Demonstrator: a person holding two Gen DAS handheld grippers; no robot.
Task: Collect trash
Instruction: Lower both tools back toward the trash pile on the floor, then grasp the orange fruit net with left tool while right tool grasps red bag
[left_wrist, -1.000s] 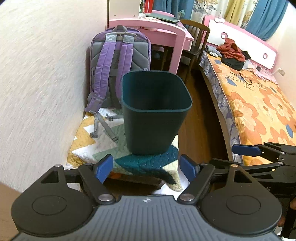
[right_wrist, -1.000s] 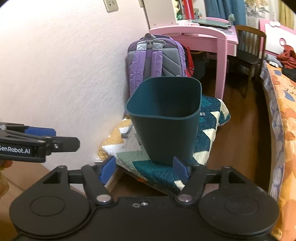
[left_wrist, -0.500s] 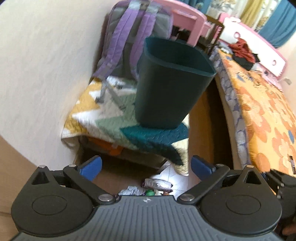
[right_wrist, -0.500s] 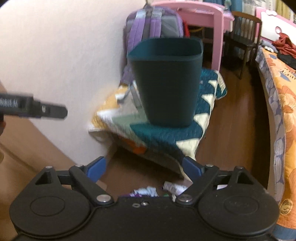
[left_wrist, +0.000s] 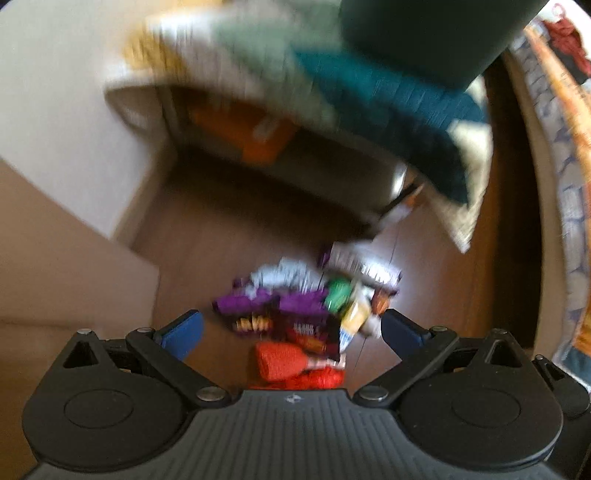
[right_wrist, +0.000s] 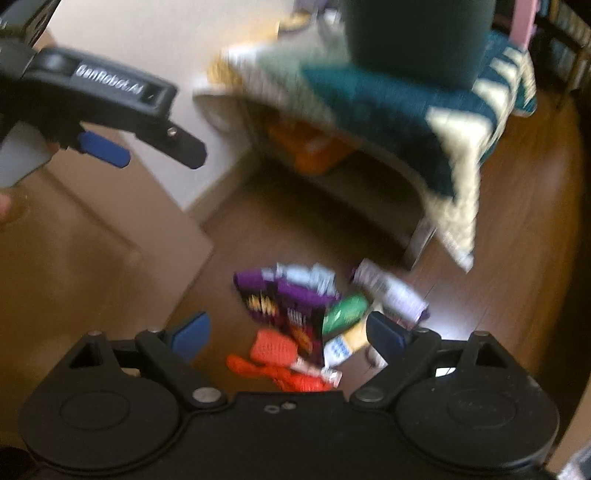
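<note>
Glossy wooden floor (right_wrist: 517, 295), quilted cloth blanket (right_wrist: 388, 99), shiny crinkled wrappers (left_wrist: 295, 306), orange mesh netting (right_wrist: 273, 345)

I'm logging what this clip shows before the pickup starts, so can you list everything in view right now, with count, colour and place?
trash pile: one heap, piece count unclear from blur; purple, green, white and orange-red wrappers; on the wooden floor in front of the bench
bin: one, dark teal; standing on the quilt, only its lower part in frame
quilt: one, teal, cream and yellow zigzag; draped over the bench, one corner hanging down
orange item: one, orange; under the bench, too blurred to identify
bed: one, orange floral cover; far right in the left wrist view
left gripper: one, black with blue pads; open above the trash
right gripper: one, black with blue pads; open above the trash
</note>
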